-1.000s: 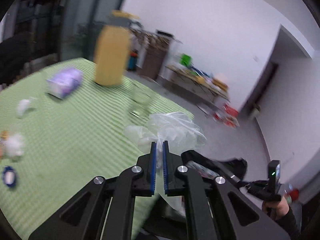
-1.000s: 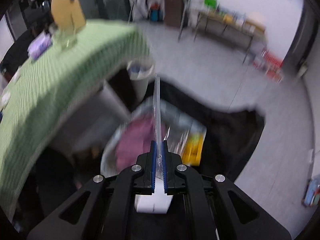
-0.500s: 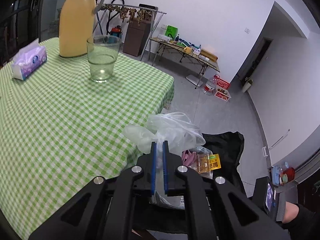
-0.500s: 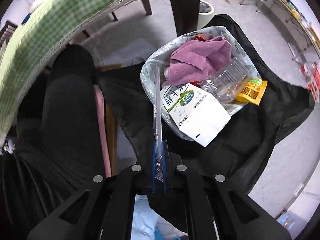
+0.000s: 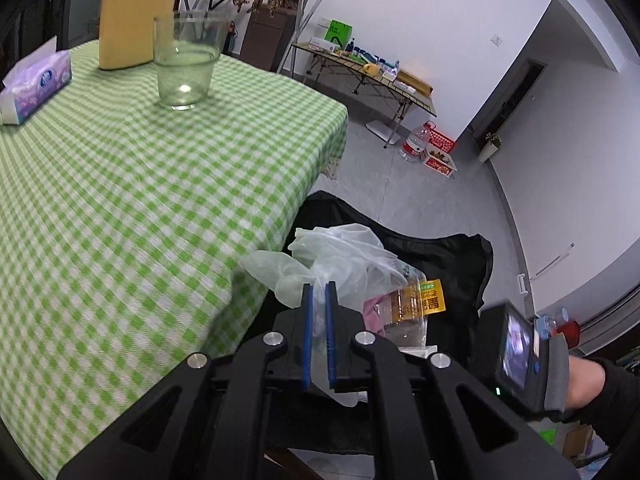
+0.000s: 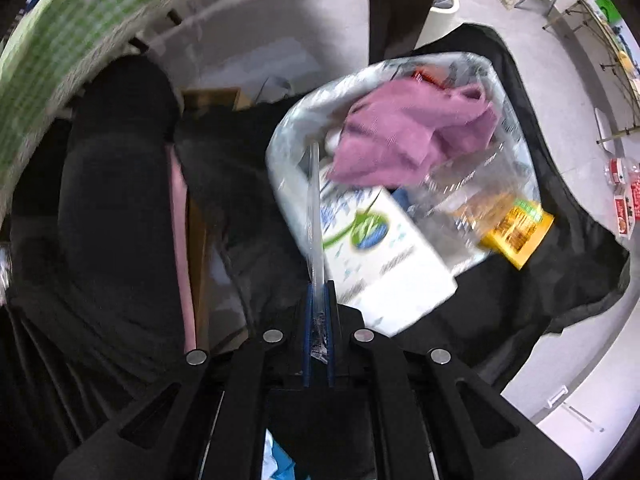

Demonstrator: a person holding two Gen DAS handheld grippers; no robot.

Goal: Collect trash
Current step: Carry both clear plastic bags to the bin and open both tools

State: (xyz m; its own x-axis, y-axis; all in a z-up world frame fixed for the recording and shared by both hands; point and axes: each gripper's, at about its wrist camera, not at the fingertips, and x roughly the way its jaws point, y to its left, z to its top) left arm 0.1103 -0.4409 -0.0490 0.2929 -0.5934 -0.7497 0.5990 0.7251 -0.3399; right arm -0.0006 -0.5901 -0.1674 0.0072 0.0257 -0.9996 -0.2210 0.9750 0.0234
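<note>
A: So, what sits in the left gripper (image 5: 319, 292)?

B: A crumpled clear plastic glove or thin bag (image 5: 340, 264), pinched between the blue pads, jaws nearly together. Its lower end is hidden behind the black fingers, so I cannot tell which of the two it is.

A: And the right gripper (image 6: 319, 292)?

B: Clamped tight on a thin clear straw (image 6: 314, 208) that points straight ahead, over the mouth of the trash bag (image 6: 288, 152). The straw's tip blurs into the bag's rim; whether it touches I cannot tell.

A: What is in that bag?

B: It is glossy, translucent plastic, lying open on a black cloth (image 6: 568, 280) spread on the floor. Inside: a soft pink rag (image 6: 408, 136), bunched; a white boxy milk carton (image 6: 380, 248) with a green and blue logo, sticking out over the rim; a ribbed clear bottle (image 6: 464, 184) with a yellow label. All of it is smeared by motion, so the print is unreadable.

A: Anything cut off?

B: A dark-clothed leg (image 6: 112, 184) fills the left of the right wrist view. In the left wrist view the right hand (image 5: 580, 380) shows only at the edge.

A: And the surroundings?

B: The tabletop (image 5: 120, 208) wears a green and white checked cloth. On it stand a clear tumbler (image 5: 186, 64), a yellow jug (image 5: 132, 12) cropped at the top, and a purple tissue pack (image 5: 32, 84). Grey floor, white walls, a folding table (image 5: 368, 76) of clutter far back.
</note>
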